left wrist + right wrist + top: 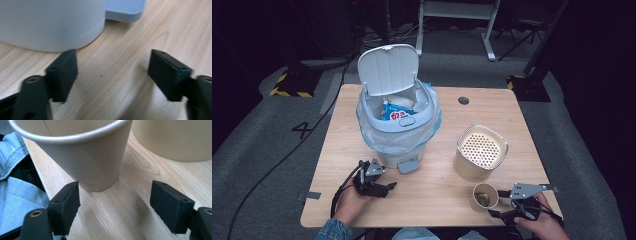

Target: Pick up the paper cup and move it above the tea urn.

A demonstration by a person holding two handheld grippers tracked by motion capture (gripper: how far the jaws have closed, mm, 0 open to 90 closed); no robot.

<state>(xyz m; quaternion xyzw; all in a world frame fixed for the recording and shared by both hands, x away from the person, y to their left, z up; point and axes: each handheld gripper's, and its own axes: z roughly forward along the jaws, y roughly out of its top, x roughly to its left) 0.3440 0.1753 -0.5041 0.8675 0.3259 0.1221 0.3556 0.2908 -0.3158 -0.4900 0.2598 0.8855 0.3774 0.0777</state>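
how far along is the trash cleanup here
Done: the bin stands open with a blue packet inside. In hand: nothing; the right claw is open just short of the paper cup, and the left claw is open by the bin's base. Left: likely the cup and the perforated container, still on the table.

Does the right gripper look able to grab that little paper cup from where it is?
Probably yes. The right gripper sits just beside the cup, its jaws open and apart from it, with bare table between them and nothing in the way.

Perforated-lid canister (479, 151), table (437, 200).
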